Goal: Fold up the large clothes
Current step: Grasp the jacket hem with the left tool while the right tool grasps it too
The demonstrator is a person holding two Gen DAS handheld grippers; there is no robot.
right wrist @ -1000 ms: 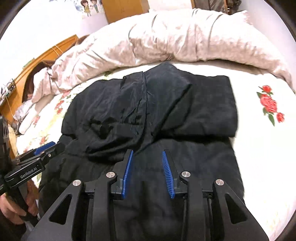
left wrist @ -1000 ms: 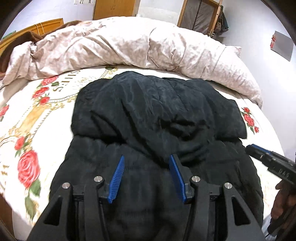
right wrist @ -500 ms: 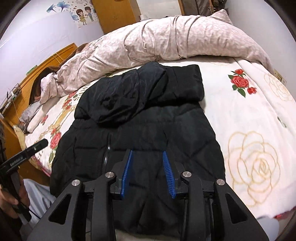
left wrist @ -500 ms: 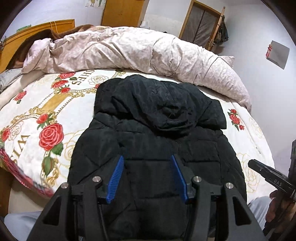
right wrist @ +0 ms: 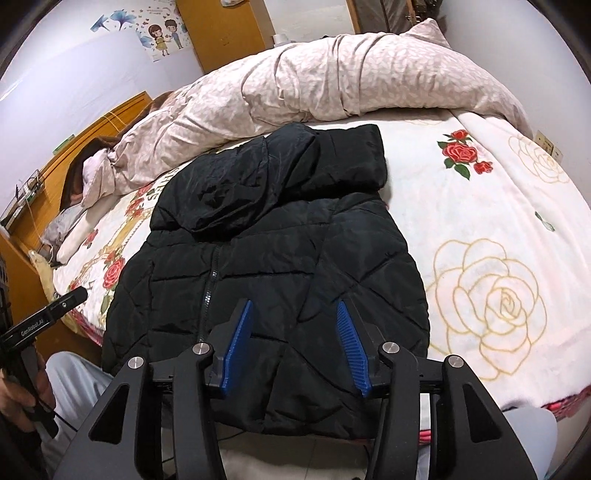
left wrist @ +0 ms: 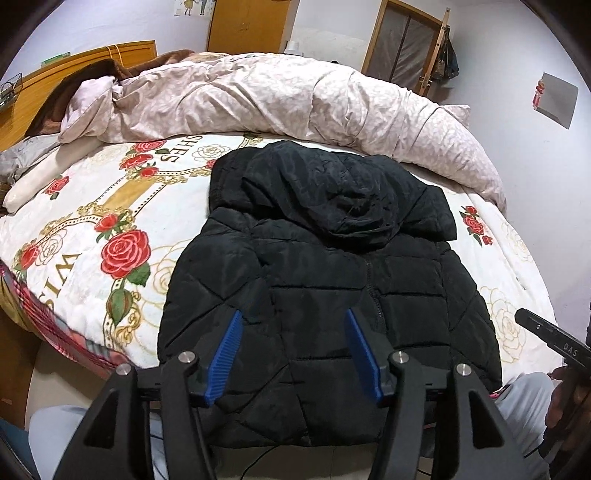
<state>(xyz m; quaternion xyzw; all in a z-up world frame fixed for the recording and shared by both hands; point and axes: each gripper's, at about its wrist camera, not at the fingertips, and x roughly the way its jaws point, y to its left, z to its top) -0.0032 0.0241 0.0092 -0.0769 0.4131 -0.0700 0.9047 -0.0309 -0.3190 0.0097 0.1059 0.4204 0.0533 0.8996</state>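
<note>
A black quilted puffer jacket [left wrist: 325, 280] lies front up on the bed, zipper closed, hood [left wrist: 332, 199] flopped over the chest, sleeves folded in, hem hanging over the near bed edge. It also shows in the right wrist view [right wrist: 273, 258]. My left gripper [left wrist: 293, 328] is open and empty, held back above the hem. My right gripper [right wrist: 295, 321] is open and empty, also above the hem. Each gripper shows at the edge of the other's view: the right one [left wrist: 554, 343], the left one [right wrist: 44, 317].
The bed has a white rose-print blanket [left wrist: 110, 229]. A rolled pinkish duvet [left wrist: 280, 99] lies along the far side. A wooden headboard [left wrist: 74, 62] is at the left, a wooden door [left wrist: 247, 26] and wall behind. The person's legs [right wrist: 74, 387] are at the bed edge.
Both grippers have pulled back from over the jacket toward the bed's near edge, so the whole jacket now shows. Both stay open. The jacket has not moved.
</note>
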